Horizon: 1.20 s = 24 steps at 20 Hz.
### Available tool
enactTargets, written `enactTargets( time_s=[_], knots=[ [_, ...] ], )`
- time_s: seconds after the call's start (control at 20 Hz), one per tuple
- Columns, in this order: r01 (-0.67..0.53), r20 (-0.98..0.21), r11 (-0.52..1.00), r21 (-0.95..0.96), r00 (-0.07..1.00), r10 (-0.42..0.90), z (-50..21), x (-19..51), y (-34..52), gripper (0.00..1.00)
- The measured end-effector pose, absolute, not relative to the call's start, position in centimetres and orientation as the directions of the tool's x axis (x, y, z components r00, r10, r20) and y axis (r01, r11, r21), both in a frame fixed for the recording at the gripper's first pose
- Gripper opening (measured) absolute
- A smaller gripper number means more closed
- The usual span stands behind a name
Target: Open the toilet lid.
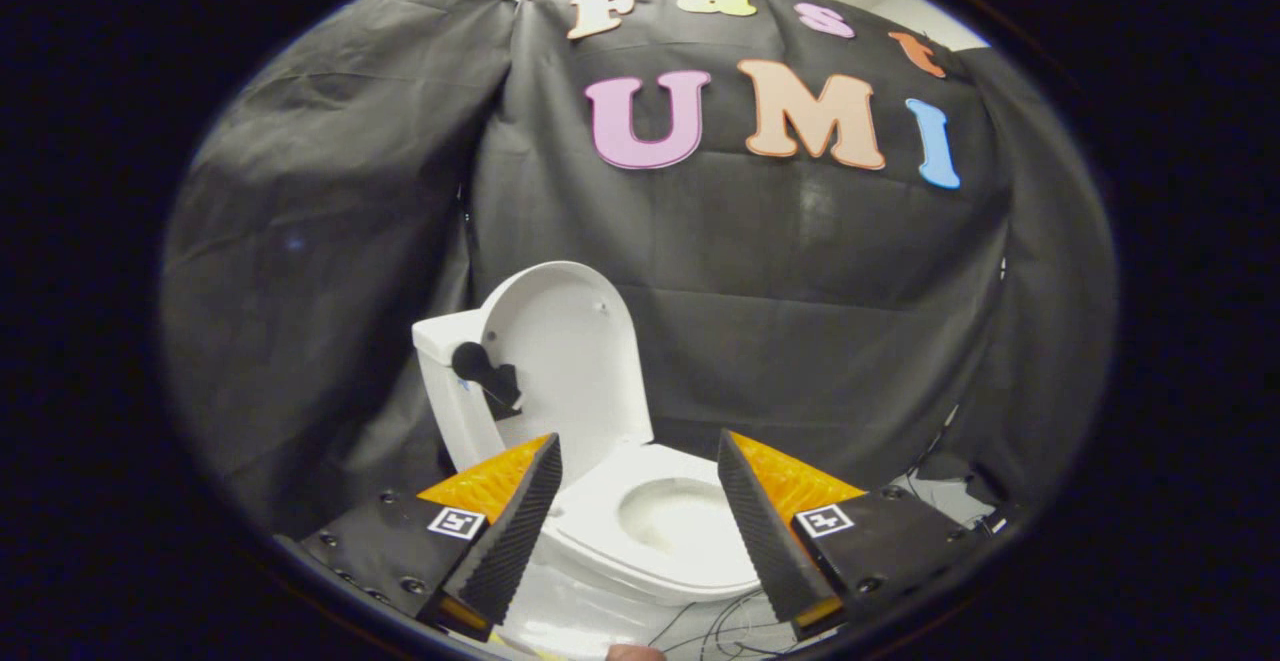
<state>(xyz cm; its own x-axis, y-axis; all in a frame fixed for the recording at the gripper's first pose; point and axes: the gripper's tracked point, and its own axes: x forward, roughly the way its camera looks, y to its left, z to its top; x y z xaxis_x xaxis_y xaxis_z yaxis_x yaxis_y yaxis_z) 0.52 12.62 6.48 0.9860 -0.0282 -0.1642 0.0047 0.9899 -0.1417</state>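
Toilet lid (570, 361) upright beyond spread tool (640, 451)

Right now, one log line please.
lid: raised against tank | seat: down | gripper: jaws open, empty

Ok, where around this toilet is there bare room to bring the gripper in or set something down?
Free: the seat ring around the bowl, just ahead of the open gripper, which holds nothing, and the gap between the upright lid and the black cloth wall. Crowded: the floor by the toilet base, where cables lie.
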Motion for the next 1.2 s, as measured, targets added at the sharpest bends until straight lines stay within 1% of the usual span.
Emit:
enactTargets(
  time_s=[0.05,0.1,0.2,0.3,0.4,0.5,0.8,0.9,1.05,1.2],
  knots=[
    [0.008,-0.138,0.994,-0.108,0.99,-0.023,6.9,0.5,12.4,0.97],
    [0.01,-0.139,0.995,-0.097,0.99,-0.023,6.9,0.4,12.3,0.97],
    [0.062,-0.13,0.989,-0.132,0.988,-0.08,7.5,0.2,10.5,0.98],
    [0.056,-0.111,0.992,-0.116,0.991,-0.069,8.4,0.6,10.0,0.97],
    [0.062,-0.102,0.987,-0.149,0.992,-0.077,9.0,0.4,8.9,0.97],
    [0.098,-0.086,0.984,-0.148,0.99,-0.111,9.5,-0.1,6.7,0.97],
    [0.216,-0.034,0.975,-0.053,0.975,-0.218,10.1,-1.5,1.9,0.97],
    [0.217,-0.007,0.976,0.0,0.976,-0.217,10.4,-1.4,1.3,0.97],
    [0.253,-0.025,0.967,0.003,0.967,-0.253,9.5,-2.0,-0.5,0.97],
    [0.249,-0.005,0.969,-0.007,0.969,-0.249,10.2,-2.2,-0.8,0.96]
  ],
)
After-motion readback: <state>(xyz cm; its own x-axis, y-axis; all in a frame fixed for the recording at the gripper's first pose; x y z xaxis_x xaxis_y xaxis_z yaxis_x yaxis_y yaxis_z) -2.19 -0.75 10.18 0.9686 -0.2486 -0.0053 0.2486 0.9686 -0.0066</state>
